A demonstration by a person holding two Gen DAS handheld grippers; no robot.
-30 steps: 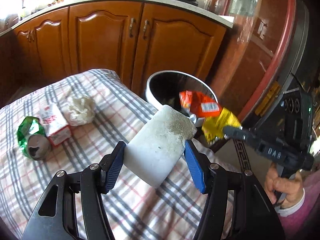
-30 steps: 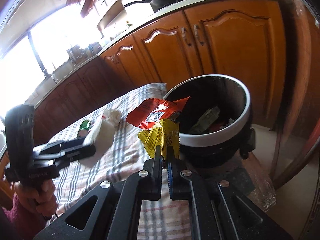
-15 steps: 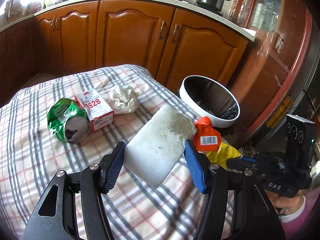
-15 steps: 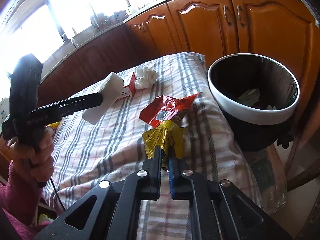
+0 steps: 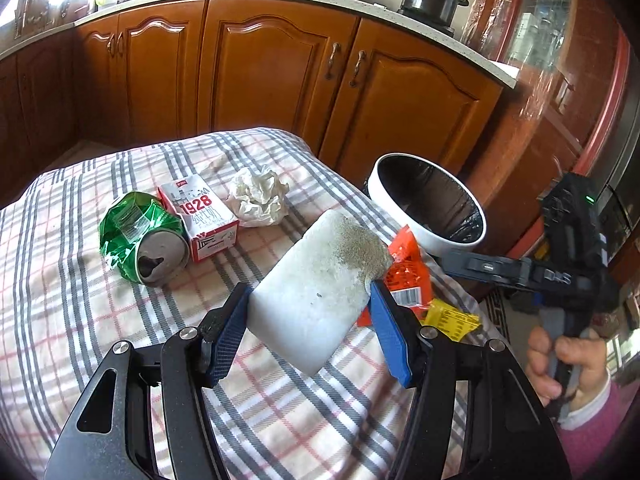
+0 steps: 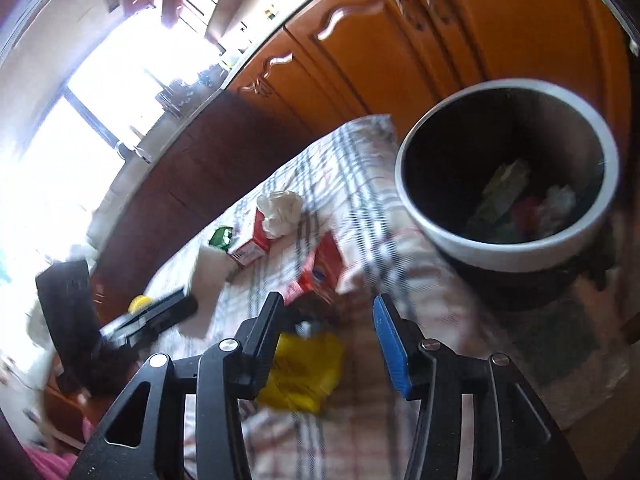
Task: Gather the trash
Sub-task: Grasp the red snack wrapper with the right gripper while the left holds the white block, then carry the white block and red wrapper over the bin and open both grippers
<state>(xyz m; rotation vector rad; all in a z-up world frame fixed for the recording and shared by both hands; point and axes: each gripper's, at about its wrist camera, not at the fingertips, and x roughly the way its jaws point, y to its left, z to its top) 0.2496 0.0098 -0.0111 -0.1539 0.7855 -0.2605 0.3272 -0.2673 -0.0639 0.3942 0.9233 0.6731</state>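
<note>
From the left wrist camera, the left claw (image 5: 308, 320) gripped a white foam block (image 5: 316, 288) between its blue pads, tilted above a plaid-covered table (image 5: 60, 320). On the cloth lay a crushed green can (image 5: 136, 236), a red-and-white carton (image 5: 200, 216) just beside it, and a crumpled white tissue (image 5: 260, 196). An orange wrapper (image 5: 408, 272) and a yellow wrapper (image 5: 452, 318) lay near the table's right edge, close to a white-rimmed trash bin (image 5: 428, 236). From the right wrist camera, which was blurred, the right claw (image 6: 326, 328) had just been opening; its jaws stood apart and held nothing, with the yellow wrapper (image 6: 304, 372) lying on the cloth below them, the trash bin (image 6: 508, 256) beyond.
</note>
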